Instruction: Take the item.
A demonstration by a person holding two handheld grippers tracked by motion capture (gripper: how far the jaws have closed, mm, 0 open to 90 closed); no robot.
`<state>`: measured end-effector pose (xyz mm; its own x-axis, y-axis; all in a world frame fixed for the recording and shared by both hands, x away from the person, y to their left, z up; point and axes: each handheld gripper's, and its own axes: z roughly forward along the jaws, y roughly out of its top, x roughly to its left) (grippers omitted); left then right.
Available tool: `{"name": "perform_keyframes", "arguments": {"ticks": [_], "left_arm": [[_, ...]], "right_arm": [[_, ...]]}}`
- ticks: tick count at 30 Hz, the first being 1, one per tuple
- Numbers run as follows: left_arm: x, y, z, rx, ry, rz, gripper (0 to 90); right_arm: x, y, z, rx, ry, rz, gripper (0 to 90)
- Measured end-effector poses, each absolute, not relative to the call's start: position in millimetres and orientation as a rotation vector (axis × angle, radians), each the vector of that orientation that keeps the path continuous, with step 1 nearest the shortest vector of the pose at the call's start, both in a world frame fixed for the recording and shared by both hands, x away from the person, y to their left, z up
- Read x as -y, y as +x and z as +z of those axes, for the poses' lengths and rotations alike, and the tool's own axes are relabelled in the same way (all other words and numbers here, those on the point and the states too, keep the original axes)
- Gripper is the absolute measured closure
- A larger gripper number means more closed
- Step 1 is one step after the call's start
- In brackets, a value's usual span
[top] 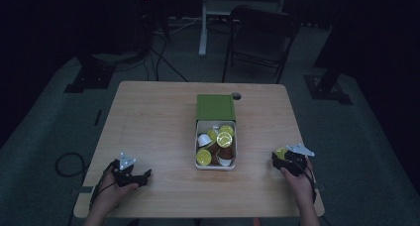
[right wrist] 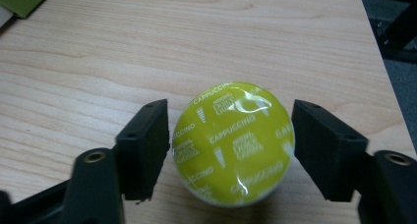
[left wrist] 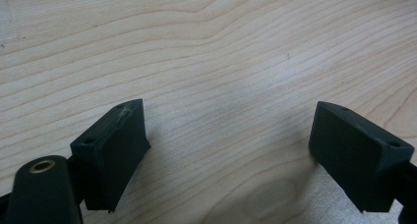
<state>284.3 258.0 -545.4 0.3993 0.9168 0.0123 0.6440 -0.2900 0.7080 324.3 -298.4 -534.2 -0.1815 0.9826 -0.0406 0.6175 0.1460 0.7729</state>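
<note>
The right claw (right wrist: 231, 145) is sitting spread around a yellow capsule (right wrist: 233, 143) on the surface (right wrist: 196, 47), right of the box (top: 216, 159). Closing off-centre risks squirting the round capsule sideways. The left claw (left wrist: 228, 150) is resting spread, empty.

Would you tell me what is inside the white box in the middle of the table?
The white box holds a heap of coffee capsules, some with yellow foil lids up, some showing white and brown sides. Anything beneath them is covered.
</note>
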Motion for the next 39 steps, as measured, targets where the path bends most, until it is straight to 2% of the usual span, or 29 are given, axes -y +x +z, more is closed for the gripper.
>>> {"name": "perform_keyframes", "arguments": {"ticks": [5, 20, 39], "left_arm": [[-258, 284, -545, -1.327, 2.037, 0.565, 15.1], [-258, 284, -545, -1.327, 2.036, 0.565, 15.1], [-258, 284, -545, -1.327, 2.036, 0.565, 15.1]], "right_arm": [[297, 325, -529, -1.892, 1.484, 0.869, 21.9], [279, 321, -507, -1.960, 1.368, 0.980, 18.6], [254, 315, -512, -2.173, 1.161, 1.132, 13.9]]}}
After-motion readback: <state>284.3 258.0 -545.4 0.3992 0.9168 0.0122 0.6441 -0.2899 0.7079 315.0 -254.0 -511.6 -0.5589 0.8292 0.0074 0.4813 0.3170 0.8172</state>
